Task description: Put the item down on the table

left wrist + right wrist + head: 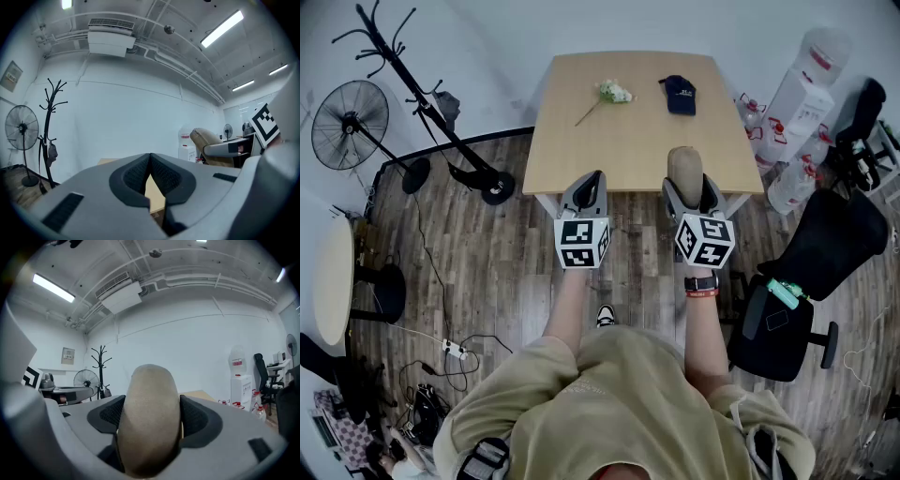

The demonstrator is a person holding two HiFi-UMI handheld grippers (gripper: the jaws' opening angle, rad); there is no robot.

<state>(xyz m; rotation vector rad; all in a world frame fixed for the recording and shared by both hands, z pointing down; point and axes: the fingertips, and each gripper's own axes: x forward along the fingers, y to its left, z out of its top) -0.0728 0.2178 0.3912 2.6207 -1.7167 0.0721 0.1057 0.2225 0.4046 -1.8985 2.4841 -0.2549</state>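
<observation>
Strip lights (222, 28) shine bright; edges bend, foreground seems soft.

Quick counts.
- Tables: 2. Wooden table (581, 141) top centre, round table (328, 272) at left edge.
- Grippers: 2. Left gripper (592, 178) and right gripper (687, 183), both mid-frame.
- Tan item (684, 164): 1.
- Dark cap (680, 94): 1, top centre.
- Flower sprig (614, 92): 1, top centre.
- Coat stand (422, 94): 1, upper left.
- Fans: 2. Floor fan (349, 124) upper left; small fan (227, 129) right of centre in the left gripper view.
- Black office chairs: 2. Near chair (816, 262) at right, far chair (862, 108) upper right.
- Water jugs (795, 108): at least 3, upper right; exact number unclear.
- Power strip (453, 349): 1, lower left.
- Wristwatch (701, 283): 1.
</observation>
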